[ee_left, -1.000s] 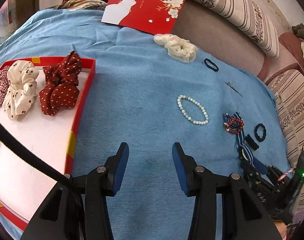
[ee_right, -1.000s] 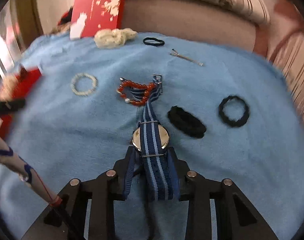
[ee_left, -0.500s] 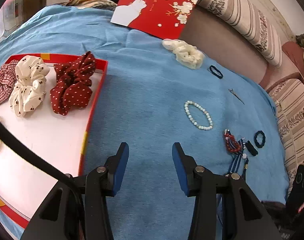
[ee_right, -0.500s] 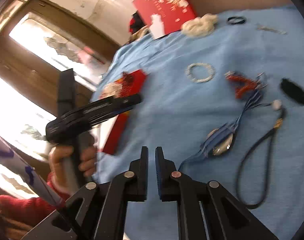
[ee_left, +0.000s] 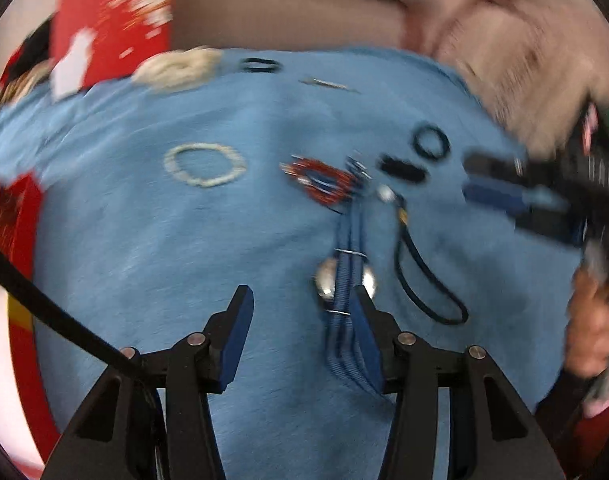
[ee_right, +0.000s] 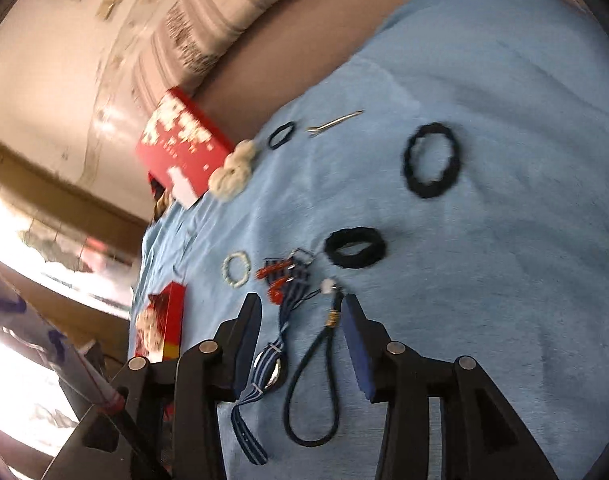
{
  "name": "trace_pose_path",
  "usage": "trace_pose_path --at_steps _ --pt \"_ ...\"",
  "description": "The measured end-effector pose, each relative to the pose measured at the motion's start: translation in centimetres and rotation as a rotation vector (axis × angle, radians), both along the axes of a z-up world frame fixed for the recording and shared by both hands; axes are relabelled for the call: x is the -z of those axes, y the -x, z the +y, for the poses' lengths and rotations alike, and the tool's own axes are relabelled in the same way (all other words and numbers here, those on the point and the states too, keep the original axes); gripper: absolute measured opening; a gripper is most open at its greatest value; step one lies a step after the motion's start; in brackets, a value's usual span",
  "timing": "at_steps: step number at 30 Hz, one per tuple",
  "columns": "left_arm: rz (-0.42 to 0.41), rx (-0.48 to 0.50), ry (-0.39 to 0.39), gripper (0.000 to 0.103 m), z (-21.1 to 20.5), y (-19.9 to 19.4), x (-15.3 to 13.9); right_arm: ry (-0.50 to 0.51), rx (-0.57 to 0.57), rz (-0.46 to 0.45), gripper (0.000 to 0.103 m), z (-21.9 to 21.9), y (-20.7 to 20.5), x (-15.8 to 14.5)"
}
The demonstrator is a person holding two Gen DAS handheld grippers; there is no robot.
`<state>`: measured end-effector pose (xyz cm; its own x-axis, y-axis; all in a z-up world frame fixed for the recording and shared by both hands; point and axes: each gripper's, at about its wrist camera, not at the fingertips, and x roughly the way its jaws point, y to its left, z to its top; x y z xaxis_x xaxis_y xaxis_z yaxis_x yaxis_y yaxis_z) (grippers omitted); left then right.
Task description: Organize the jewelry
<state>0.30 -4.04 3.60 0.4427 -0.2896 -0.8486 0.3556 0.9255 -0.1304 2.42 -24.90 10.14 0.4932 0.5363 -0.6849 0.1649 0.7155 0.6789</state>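
Fuzzy blue cloth (ee_right: 504,120) bears a woven striped watch (ee_right: 270,364).

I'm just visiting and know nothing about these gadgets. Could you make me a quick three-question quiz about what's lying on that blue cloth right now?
1. True or false: the right gripper is shut on the watch.
2. Which lies nearest the red bracelet? A) pearl bracelet B) cream scrunchie C) hairpin
3. Fill in: the watch strap is striped white and ____.

Key: 1. False; both grippers are open, the left gripper too, and the watch lies on the cloth. 2. A. 3. Blue.
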Motion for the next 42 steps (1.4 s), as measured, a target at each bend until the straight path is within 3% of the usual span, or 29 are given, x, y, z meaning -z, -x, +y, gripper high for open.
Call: trace_pose_path --at_steps 5,7,10,16,19,25,27,29,31,34,36,38,40,42 --pt "-0.034 0.102 -0.123 0.049 -4.5 -0.2 2.2 -0.001 0.030 0.003 0.045 -0.9 -0.1 -0.2" --pt "-0.019 0.076 -0.100 0.042 -4.5 -0.8 2.0 0.009 0.032 -0.002 0.045 -1.3 0.1 -0.3" --pt "0.095 -0.029 0.131 0.041 -1.0 -2.7 1.3 0.040 0.027 -0.011 0.045 -1.5 0.3 -0.4" --pt "0.237 -0.406 0.583 0.042 11.6 -5.2 2.0 0.059 0.005 -0.037 0.045 -1.2 0.2 -0.9" --pt "0.270 -0.491 0.676 0.041 15.0 -5.0 2.7 0.077 -0.014 -0.037 0.045 -0.6 0.0 -0.8" --pt "0.121 -0.546 0.579 0.042 17.6 -4.2 -0.7 0.119 -0.039 -0.045 0.045 0.3 -0.1 -1.0" --pt "0.042 -0.553 0.505 0.042 18.1 -4.1 -2.0 0.136 -0.050 -0.047 0.045 0.6 -0.1 -1.0" --pt "-0.024 -0.493 0.399 0.044 17.0 -4.0 -3.4 0.149 -0.061 -0.045 0.045 0.9 -0.2 -0.9" --pt "-0.063 -0.417 0.290 0.061 15.6 -4.4 -3.9 0.162 -0.070 -0.042 0.045 1.2 -0.2 -0.8" --pt "-0.035 -0.325 0.182 0.064 12.9 -5.1 -2.9 0.195 -0.084 -0.043 0.045 1.7 -0.1 -0.8" --pt "0.014 -0.335 0.184 0.064 12.2 -6.1 -1.5 0.206 -0.089 -0.044 0.045 1.8 -0.1 -0.8" --pt "0.006 -0.358 0.185 0.064 11.7 -7.3 -0.5 0.209 -0.095 -0.043 0.045 1.9 0.0 -0.7" --pt "-0.011 -0.373 0.156 0.064 10.9 -7.9 0.1 0.215 -0.100 -0.041 0.045 2.1 0.0 -0.7" --pt "0.026 -0.380 0.121 0.064 10.1 -8.8 1.2 0.223 -0.103 -0.036 0.045 2.2 -0.1 -0.5"
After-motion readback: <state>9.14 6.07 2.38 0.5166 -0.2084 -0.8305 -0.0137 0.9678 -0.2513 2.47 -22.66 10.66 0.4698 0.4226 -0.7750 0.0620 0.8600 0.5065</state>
